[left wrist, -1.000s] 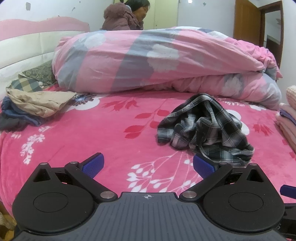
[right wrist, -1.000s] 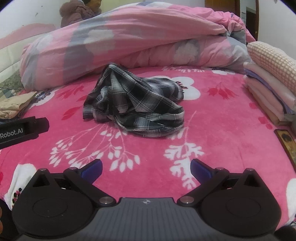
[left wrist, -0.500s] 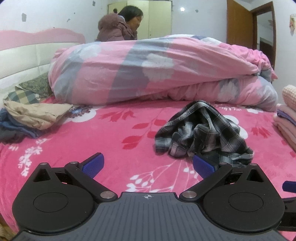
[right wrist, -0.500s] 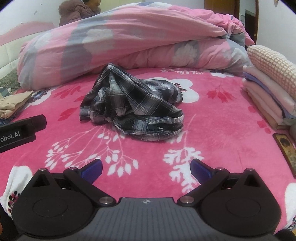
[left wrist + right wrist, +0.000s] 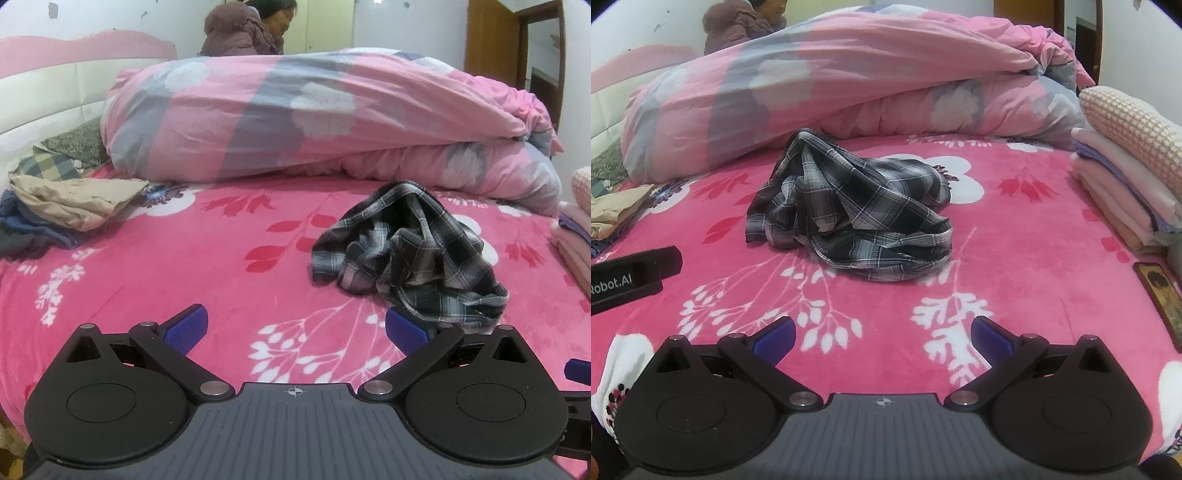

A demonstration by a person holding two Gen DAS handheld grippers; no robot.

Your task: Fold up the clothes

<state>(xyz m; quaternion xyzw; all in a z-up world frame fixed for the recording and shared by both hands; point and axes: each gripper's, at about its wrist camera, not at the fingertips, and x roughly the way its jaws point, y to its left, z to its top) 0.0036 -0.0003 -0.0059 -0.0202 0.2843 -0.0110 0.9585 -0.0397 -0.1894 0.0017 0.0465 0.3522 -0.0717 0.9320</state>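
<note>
A crumpled dark plaid shirt [image 5: 410, 251] [image 5: 857, 210] lies in a heap on the pink flowered bedspread [image 5: 207, 266] [image 5: 1015, 251]. My left gripper [image 5: 295, 326] is open over the bedspread, with the shirt ahead and to the right; its right blue fingertip [image 5: 404, 328] is just short of the shirt's near hem. My right gripper [image 5: 882, 334] is open too, nothing between its fingers, and the shirt lies a good way ahead of it, slightly left. The left gripper's black body [image 5: 631, 277] shows at the left edge of the right wrist view.
A rolled pink and grey duvet [image 5: 314, 118] [image 5: 831, 85] fills the back of the bed. Loose beige and blue clothes [image 5: 70, 206] lie far left. Folded pink clothes [image 5: 1126, 192] are stacked at right, near a dark framed card [image 5: 1161, 295]. A person [image 5: 247, 29] sits behind the duvet.
Both grippers have drifted slightly, so the shirt has shifted a little in each view. Both stay open and the shirt has not been touched.
</note>
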